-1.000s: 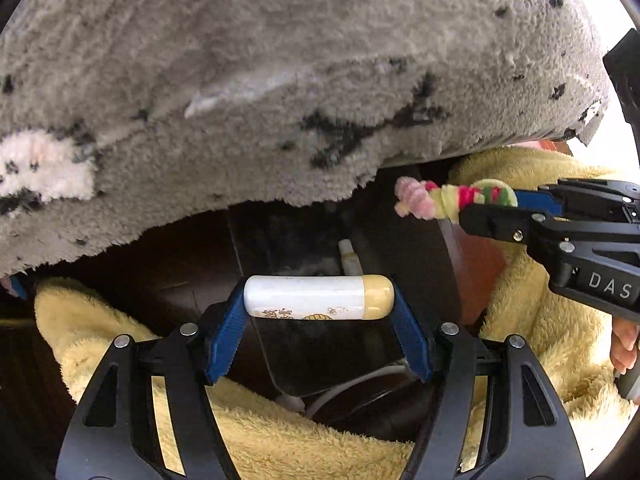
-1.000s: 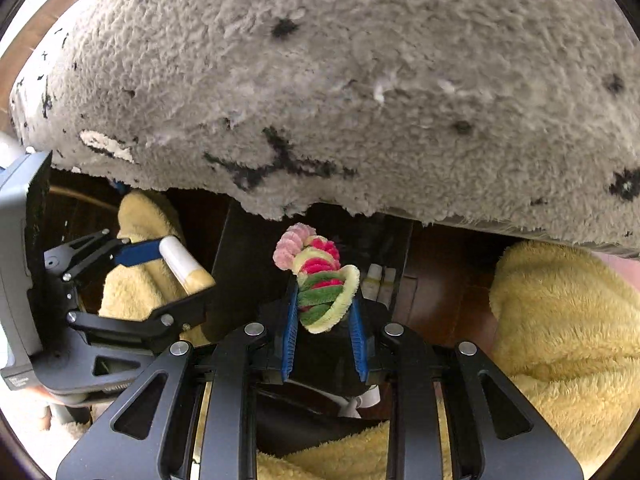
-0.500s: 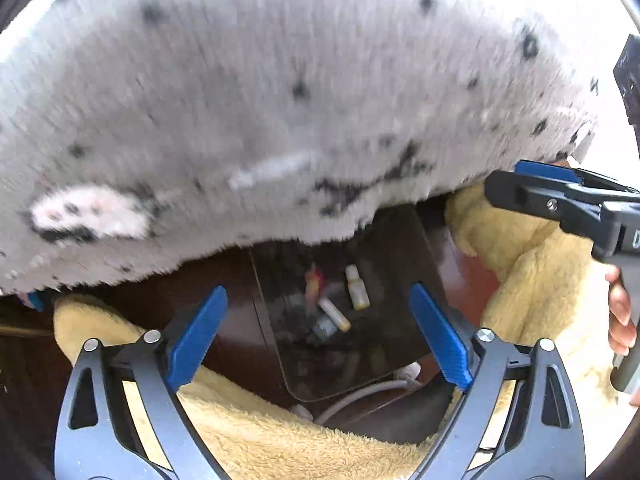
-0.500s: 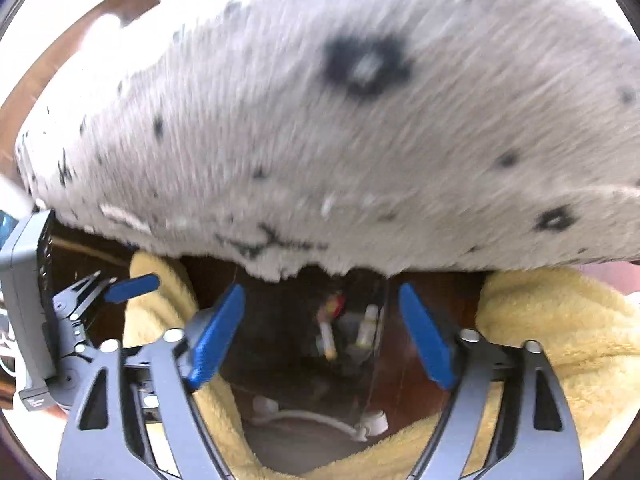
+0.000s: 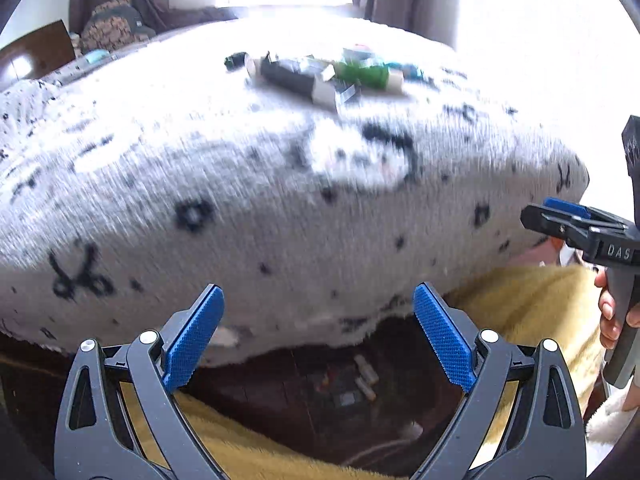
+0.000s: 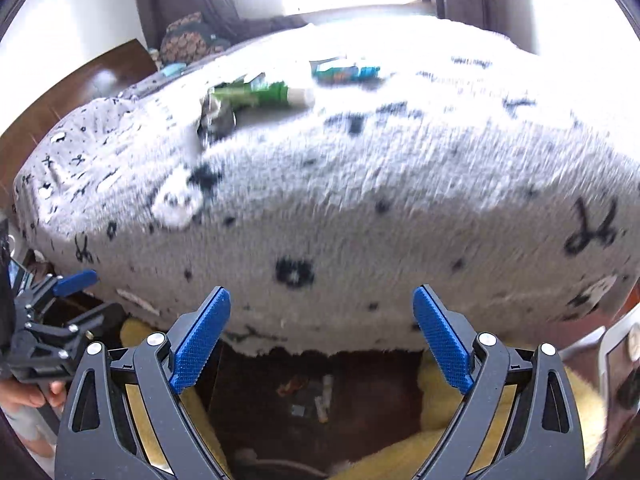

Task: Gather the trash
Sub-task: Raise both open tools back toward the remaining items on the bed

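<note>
- Trash pile (image 5: 320, 76) on top of the grey fleece blanket (image 5: 280, 208), far side, near the bright window; blurred in both views.
- Dark tube/wrapper (image 5: 296, 80) in the left wrist view: long axis runs diagonally, upper-left to lower-right, pale end toward the lower right.
- Green tube (image 6: 260, 94) w/ white cap: lies roughly level across the right wrist view, cap end pointing right. Same item shows green in the left view, just right of the dark one.
- Teal packet (image 6: 344, 70) beyond the green tube, long axis approx. level too, a bit apart from it.
- Crumpled silvery bit (image 6: 218, 120) at the green tube's left end; too blurred to say what.
- More small trash in the dark bin (image 5: 320, 392) below the blanket edge: a few pale stick-like pieces (image 5: 366, 376) and a reddish scrap; tiny, hard to read. Yellow fluffy cloth (image 5: 532, 304) on both sides of the bin.
- Left gripper (image 5: 318, 336): jaws wide apart, nothing between the blue pads, touching nothing; bin visible through the gap.
- Right gripper (image 6: 322, 336): jaws wide and opening further, nothing between them, no contact w/ anything.
- Each gripper also shows side-on at the edge of the other's view, held by a hand (image 5: 612, 312).
</note>
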A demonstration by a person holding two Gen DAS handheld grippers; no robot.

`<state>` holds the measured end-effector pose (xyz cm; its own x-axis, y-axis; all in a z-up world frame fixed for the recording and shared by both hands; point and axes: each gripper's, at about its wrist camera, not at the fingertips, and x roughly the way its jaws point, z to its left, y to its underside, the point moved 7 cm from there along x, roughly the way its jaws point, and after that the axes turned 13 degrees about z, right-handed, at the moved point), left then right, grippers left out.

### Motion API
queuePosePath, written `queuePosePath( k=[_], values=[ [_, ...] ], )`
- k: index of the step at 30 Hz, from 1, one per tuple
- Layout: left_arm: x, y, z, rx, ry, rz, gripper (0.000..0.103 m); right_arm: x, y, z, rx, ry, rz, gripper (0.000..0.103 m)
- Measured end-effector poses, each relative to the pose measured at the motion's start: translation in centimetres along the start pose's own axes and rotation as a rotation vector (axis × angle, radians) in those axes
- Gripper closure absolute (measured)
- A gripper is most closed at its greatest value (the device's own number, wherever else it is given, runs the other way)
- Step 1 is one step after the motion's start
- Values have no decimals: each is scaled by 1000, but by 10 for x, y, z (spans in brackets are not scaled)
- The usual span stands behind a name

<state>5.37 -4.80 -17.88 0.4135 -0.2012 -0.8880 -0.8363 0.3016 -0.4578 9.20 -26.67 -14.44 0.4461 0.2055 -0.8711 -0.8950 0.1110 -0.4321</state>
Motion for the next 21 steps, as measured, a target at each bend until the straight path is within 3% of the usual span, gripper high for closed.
queuePosePath(
  k=[8,21],
  values=[
    [-18,-39,17,-14,-50,-59,12,-18,-36,1,-36,39,-62,9],
    [8,-87,46,-44,-92,-43,12,17,-102,17,-70,56,-63,9]
  ],
)
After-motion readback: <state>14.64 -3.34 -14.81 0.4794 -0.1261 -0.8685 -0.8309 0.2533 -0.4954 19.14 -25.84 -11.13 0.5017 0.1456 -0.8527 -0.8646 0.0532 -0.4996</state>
